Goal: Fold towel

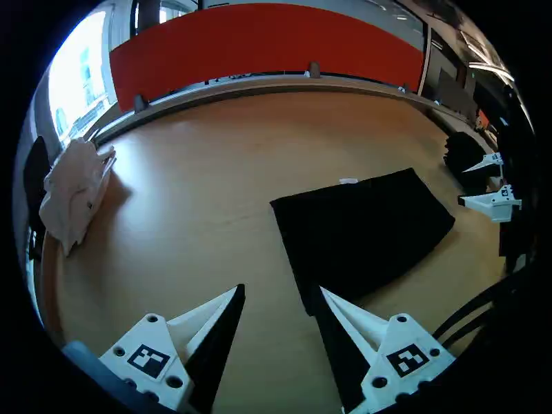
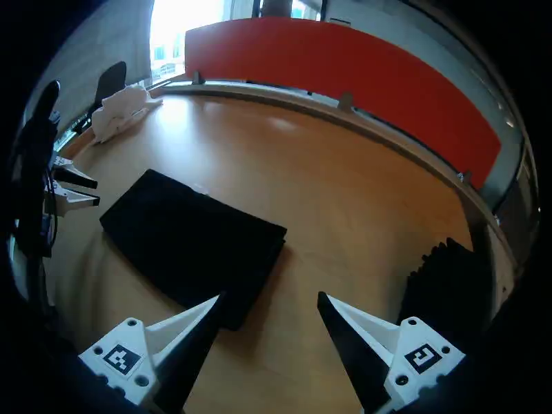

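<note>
On the wooden table (image 1: 207, 172), folded black towel (image 1: 359, 228) lies flat between my grippers. My left gripper (image 1: 281, 288) and right gripper (image 2: 271, 295) both spread, touching nothing. White tag (image 1: 348, 181) on towel edge, unreadable.

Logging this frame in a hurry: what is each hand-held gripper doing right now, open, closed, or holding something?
Left hand-held gripper: open, holding nothing.
Right hand-held gripper: open, holding nothing; the black towel lies ungripped.
</note>
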A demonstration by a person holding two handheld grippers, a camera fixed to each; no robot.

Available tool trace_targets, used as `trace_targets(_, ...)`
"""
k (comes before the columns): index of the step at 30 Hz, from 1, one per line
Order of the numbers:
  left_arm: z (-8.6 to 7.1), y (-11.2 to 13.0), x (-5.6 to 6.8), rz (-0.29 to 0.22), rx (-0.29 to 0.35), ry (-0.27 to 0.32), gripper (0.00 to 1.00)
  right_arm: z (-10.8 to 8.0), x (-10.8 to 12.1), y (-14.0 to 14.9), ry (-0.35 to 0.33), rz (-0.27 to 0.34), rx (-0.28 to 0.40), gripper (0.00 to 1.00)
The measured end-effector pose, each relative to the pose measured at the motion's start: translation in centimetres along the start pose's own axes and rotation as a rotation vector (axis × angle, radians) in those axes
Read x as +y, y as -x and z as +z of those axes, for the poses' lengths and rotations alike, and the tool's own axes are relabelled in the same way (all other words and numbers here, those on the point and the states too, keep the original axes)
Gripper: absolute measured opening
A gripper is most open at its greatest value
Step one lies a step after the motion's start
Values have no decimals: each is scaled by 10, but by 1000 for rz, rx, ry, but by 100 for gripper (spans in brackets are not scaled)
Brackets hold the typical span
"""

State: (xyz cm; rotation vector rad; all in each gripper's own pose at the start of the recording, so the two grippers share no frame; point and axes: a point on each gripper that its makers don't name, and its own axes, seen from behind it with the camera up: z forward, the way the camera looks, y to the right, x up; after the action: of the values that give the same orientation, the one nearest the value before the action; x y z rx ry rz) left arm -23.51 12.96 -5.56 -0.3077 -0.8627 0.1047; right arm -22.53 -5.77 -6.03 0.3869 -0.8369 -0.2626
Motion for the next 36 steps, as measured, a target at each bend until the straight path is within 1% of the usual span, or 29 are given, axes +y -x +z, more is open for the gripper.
trace_targets(8,-9,7,-3,-21,5,-22,69,0,-9,-2,-42,-10,15,100)
trace_targets(20,-31,21,-19,-86,22,-83,69,0,-22,-9,-107,-49,34,100)
trace_targets(26,-39,28,-24,-116,24,-96,69,2,-23,-9,-122,-63,33,100)
trace_targets(36,-53,35,-33,-140,26,-116,69,9,-24,-1,-141,-92,13,100)
